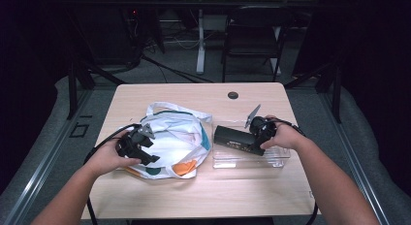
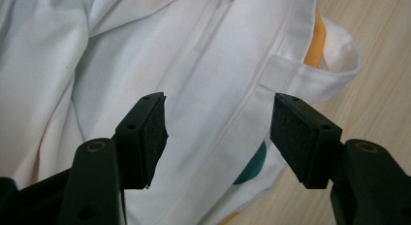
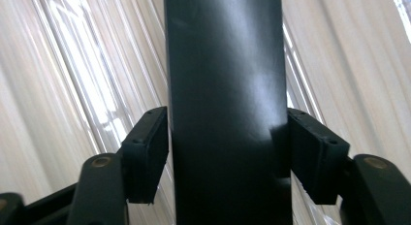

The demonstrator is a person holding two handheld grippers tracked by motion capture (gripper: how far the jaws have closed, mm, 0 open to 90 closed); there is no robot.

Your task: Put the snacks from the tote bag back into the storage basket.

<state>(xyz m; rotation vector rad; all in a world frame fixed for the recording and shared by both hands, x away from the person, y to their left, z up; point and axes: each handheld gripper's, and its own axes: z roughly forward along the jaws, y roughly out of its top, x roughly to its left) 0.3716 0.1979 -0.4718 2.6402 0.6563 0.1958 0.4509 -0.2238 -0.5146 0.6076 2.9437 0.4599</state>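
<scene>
A long black box (image 1: 235, 138) lies inside a see-through tray (image 1: 278, 159) on the right part of the wooden table (image 1: 252, 191). The right gripper (image 1: 255, 146) is at the right end of the black box, down in the tray. In the right gripper view, the black box (image 3: 225, 104) stands between the two jaws. The jaws sit right at its sides, but the grip looks loose, with a thin gap on the left side. So the jaws are let go, with the box between them.

To the left of the tray lies a white cloth bag (image 1: 174, 140). It has green and orange spots, and its handle loops toward the far side. The bag and the tray lie just beside each other.

The left gripper (image 1: 148, 159) is over the near left part of the bag. In the left gripper view, its jaws stand wide apart above the white cloth (image 2: 194, 65) and hold nothing.

Far behind the table stands a dark chair (image 1: 254, 36).
</scene>
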